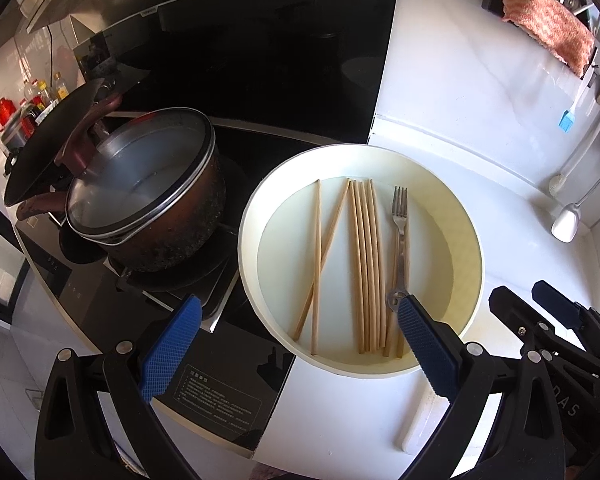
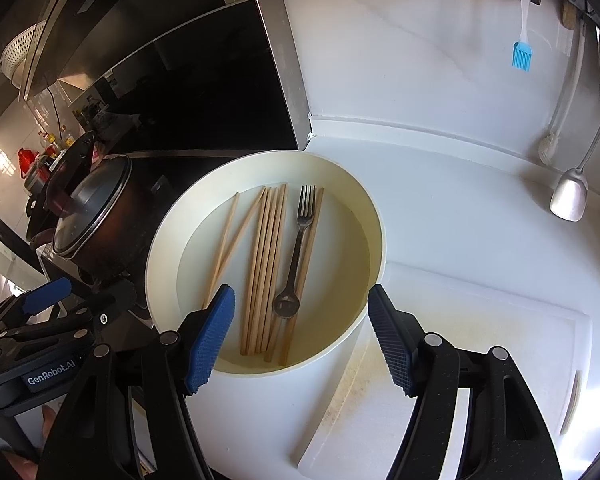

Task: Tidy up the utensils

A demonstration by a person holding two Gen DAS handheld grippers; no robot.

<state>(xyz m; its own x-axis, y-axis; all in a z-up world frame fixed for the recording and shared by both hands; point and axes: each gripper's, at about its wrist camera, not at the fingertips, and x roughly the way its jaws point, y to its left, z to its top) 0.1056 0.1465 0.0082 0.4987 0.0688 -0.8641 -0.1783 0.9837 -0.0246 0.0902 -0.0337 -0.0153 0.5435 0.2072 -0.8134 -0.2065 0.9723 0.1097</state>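
Left gripper [image 1: 300, 344]: I see it spread wide, empty, over the near rim of the bowl.
Right gripper [image 2: 300, 334]: spread wide too, empty, above the bowl's near edge.
Bowl [image 2: 162, 240]: cream, on the white counter beside a lidded pot [image 1: 152, 196].
Chopsticks [image 1: 364, 268]: lying flat inside the bowl.
Fork [image 2: 298, 248]: lying among the chopsticks, tines pointing away from me.

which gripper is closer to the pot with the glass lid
Left. The left gripper sits beside the pot; the right gripper is farther off, over the bowl's near side.
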